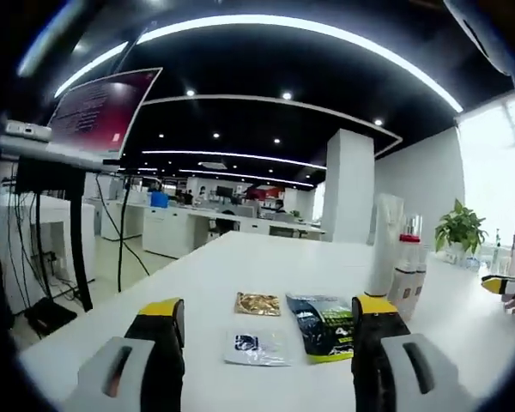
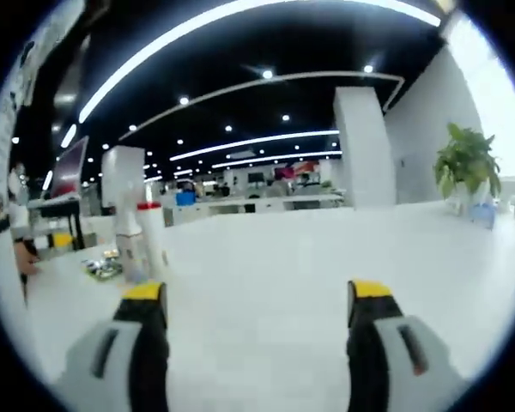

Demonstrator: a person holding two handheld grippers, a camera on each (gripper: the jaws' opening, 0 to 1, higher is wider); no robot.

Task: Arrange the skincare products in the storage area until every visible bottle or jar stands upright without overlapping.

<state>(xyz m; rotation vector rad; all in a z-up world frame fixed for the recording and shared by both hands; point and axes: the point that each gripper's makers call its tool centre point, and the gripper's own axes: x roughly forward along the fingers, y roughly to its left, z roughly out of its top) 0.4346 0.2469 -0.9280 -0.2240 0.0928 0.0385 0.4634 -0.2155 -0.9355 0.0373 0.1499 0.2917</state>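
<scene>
White table (image 1: pixel 240 266), unreadable sachets (image 1: pixel 256 347)

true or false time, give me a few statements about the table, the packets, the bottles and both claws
1. Both claws are open and hold nothing. True: left claw, right claw.
2. The tall white bottle lies on its side. False: it stands upright on the white table.
3. Three flat packets lie between the left claw's jaws. True: gold packet, dark green packet, clear packet.
4. The red-capped bottle stands far from the tall white bottle. False: it stands right beside it.
</scene>
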